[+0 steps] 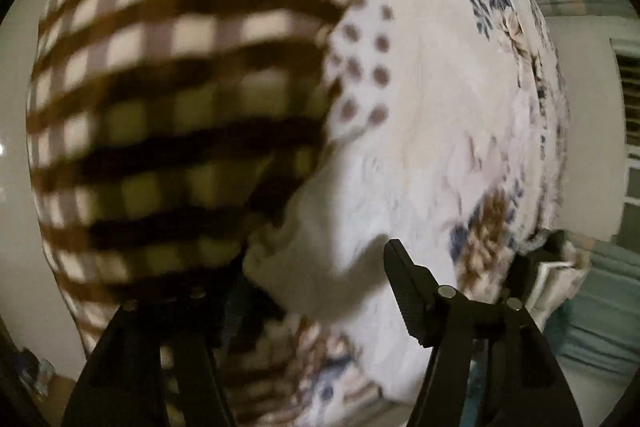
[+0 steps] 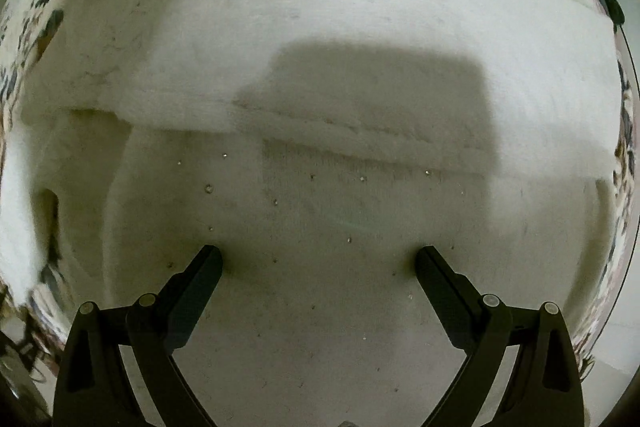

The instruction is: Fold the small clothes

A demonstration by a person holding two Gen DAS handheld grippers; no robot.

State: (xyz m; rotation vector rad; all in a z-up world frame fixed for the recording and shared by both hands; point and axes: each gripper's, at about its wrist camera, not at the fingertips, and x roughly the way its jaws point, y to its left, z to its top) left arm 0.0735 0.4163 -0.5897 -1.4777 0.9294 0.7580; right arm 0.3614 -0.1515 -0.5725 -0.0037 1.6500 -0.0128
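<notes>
Left view first. Filled the left half of the frame: a checked cloth (image 1: 168,75), brown and cream, very blurry. Hung close to the lens and covered the tip of the claw's left finger. Probably lifted up for a fold, but too smeared to be sure. Just right of it, in the upper middle, a strip of dotted cloth (image 1: 364,67), white with dull round spots. Touched the checked cloth along one edge; same garment or not, could not tell. Low in the middle, the left claw (image 1: 312,267), spread wide, with only its right finger (image 1: 404,283) in plain sight. Pinched nothing that showed. Behind the gap, soft white fluff. At the right side, a flowered blanket (image 1: 492,227), spread flat under it all, likely as the folding place.

Right view next. Along the far left edge, a thin bit of the same flowered blanket (image 2: 16,67). Across nearly the whole frame, a white cloth (image 2: 320,207), flat, pale, with tiny dark specks. Through the middle, from left to right, a fold (image 2: 360,135) with a thicker fluffy layer above it. Over the middle, a boxy grey shadow (image 2: 380,87). At the bottom middle, the right claw (image 2: 318,259), also spread wide and holding nothing, tips low over the cloth. Probably placed there to pick up the near part for the next fold.
</notes>
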